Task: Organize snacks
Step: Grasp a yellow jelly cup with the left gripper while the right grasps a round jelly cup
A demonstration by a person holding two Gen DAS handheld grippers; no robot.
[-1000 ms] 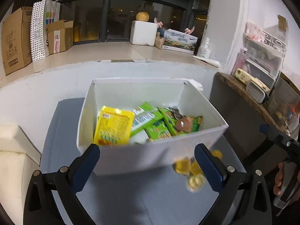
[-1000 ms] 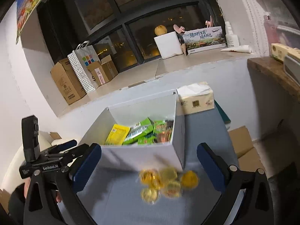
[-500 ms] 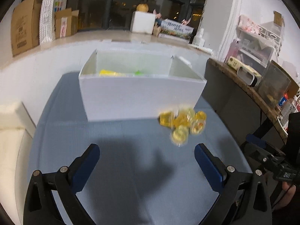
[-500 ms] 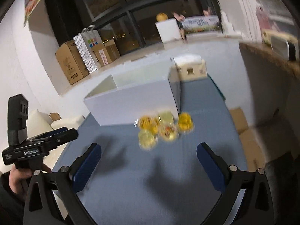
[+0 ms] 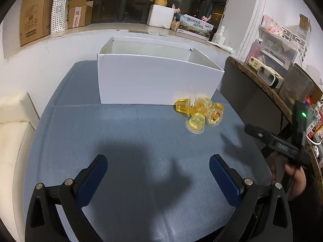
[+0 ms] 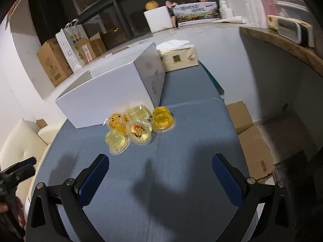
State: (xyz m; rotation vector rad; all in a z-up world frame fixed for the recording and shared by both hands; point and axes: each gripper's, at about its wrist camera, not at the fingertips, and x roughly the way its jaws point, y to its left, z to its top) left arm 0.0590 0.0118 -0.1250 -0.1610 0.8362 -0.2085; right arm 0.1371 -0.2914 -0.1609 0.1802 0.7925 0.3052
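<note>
Indoors: blue table [image 5: 129, 133], white box [image 5: 153, 80], jelly cups [image 6: 133, 127]; both claws spread, seemingly empty.

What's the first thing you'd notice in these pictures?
The little pile of shiny yellow jelly cups catches the eye first, clustered on the blue tabletop right at the front corner of the big white box. Then you notice the two open grippers, left and right, held low above the table, holding nothing.

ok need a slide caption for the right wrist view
Open right gripper faces a cluster of yellow jelly cups beside the white box.
</note>
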